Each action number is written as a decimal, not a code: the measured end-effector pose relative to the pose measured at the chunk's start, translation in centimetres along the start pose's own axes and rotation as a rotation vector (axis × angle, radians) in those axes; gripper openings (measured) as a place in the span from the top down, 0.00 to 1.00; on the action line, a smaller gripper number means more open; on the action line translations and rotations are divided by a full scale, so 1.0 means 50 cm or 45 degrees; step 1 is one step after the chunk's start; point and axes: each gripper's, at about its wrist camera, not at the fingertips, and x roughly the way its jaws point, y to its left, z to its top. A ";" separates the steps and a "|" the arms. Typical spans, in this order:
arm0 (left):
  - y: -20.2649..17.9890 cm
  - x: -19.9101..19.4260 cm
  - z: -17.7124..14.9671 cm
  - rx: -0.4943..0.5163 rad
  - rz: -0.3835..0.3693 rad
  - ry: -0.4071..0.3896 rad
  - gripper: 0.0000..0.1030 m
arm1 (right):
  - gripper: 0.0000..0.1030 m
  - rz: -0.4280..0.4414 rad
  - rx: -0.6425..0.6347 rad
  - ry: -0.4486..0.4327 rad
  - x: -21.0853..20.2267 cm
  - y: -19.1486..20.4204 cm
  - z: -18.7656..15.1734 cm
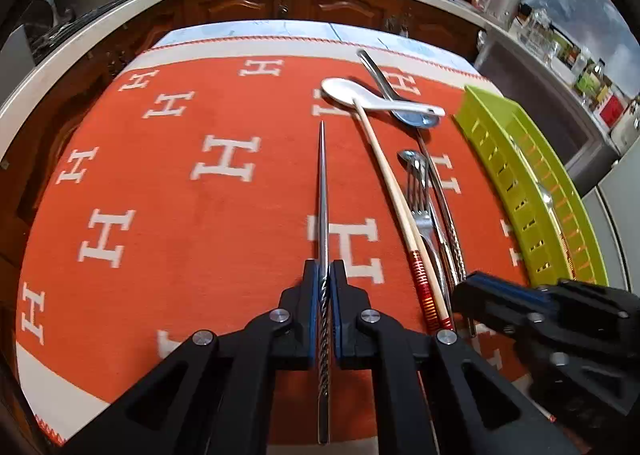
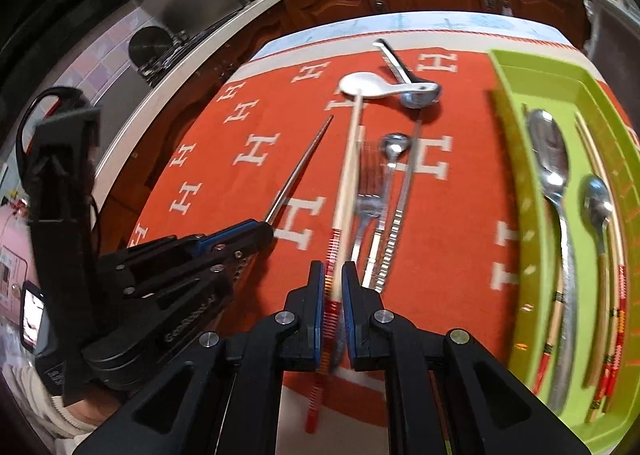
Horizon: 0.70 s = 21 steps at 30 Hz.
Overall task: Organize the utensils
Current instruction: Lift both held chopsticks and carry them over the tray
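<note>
At the bottom centre of its own view, the left hand-held gripper [image 1: 325, 275] is clamped on a metal chopstick [image 1: 323, 191]. The right hand-held gripper [image 2: 333, 275] pinches a wooden chopstick [image 2: 347, 183] at its red-banded end. Beyond lie a fork [image 2: 370, 195] and a white spoon [image 2: 374, 87] on the orange cloth [image 1: 180, 195]. A green tray [image 2: 516, 103] at right holds spoons.

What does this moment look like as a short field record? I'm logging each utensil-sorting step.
left gripper: shut on metal chopstick
right gripper: shut on wooden chopstick
still on cloth: white spoon, ladle, fork, small spoon
green tray: holds large spoon, smaller spoon, chopsticks
tray position: right of the loose utensils
</note>
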 end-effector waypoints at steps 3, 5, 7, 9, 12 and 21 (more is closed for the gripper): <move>0.013 -0.007 0.003 -0.008 0.002 -0.014 0.97 | 0.91 -0.013 -0.011 0.021 0.022 0.015 0.002; 0.020 -0.012 0.003 -0.014 0.002 -0.022 0.97 | 0.91 -0.025 -0.001 0.046 0.038 0.019 0.002; 0.029 -0.015 0.005 -0.024 0.000 -0.029 0.97 | 0.91 -0.043 0.003 0.047 0.047 0.023 0.002; 0.037 -0.017 0.006 -0.036 -0.001 -0.039 0.97 | 0.91 -0.072 0.000 0.061 0.055 0.028 0.004; 0.048 -0.019 0.005 -0.051 -0.005 -0.048 0.97 | 0.91 -0.116 -0.005 0.068 0.070 0.034 0.007; 0.086 -0.021 -0.002 -0.120 -0.022 -0.066 0.97 | 0.88 -0.257 -0.125 -0.030 0.105 0.067 0.039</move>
